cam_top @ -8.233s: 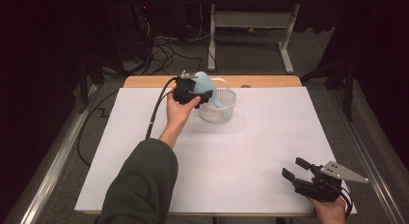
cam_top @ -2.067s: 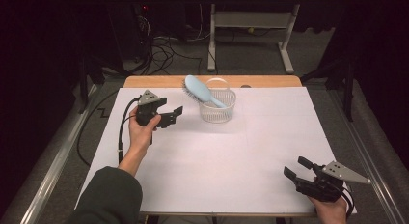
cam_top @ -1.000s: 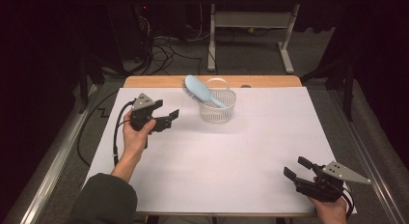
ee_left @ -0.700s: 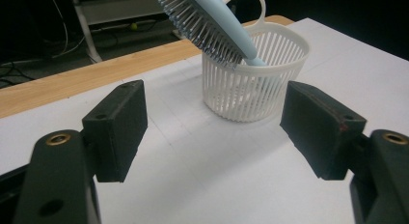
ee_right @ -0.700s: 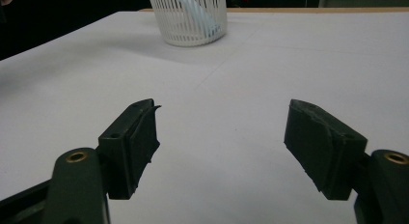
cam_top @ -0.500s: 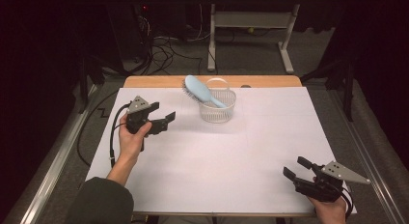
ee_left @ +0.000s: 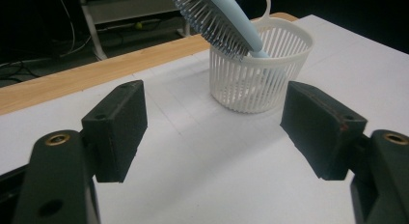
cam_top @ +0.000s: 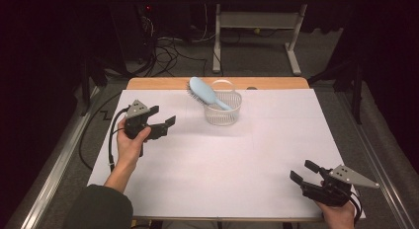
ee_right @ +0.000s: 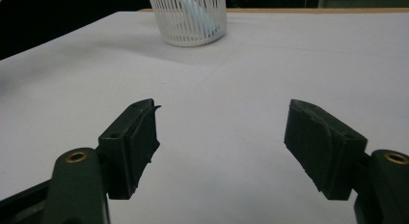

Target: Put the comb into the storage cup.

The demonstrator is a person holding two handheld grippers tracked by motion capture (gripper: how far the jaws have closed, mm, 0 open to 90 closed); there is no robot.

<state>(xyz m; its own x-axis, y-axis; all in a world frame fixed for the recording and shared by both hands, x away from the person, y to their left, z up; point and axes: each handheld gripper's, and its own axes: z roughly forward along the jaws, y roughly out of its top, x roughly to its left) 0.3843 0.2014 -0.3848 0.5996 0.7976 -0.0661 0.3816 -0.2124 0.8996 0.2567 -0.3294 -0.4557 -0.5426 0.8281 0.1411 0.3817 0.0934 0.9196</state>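
A light blue hairbrush [cam_top: 206, 93] stands handle-down in a small white slatted basket [cam_top: 223, 109] at the far middle of the table, its bristled head leaning out to the left. In the left gripper view the hairbrush [ee_left: 223, 22] and basket [ee_left: 260, 72] lie ahead of the jaws. My left gripper [cam_top: 162, 121] is held at the table's left, a little above the surface, open and empty, its jaws pointing right toward the basket. At the near right corner my right gripper [cam_top: 303, 172] rests open and empty, pointing left; its view has the basket [ee_right: 188, 17] far ahead.
A white sheet [cam_top: 222, 155] covers the table, with a wooden strip [cam_top: 163, 83] bare along the far edge. A black cable [cam_top: 112, 140] trails from the left gripper off the table's left side. Desk legs and cables stand on the floor beyond.
The left hand has drifted slightly left and toward the near side, away from the basket, its jaws still open. The hairbrush stays in the basket. The right gripper has not moved.
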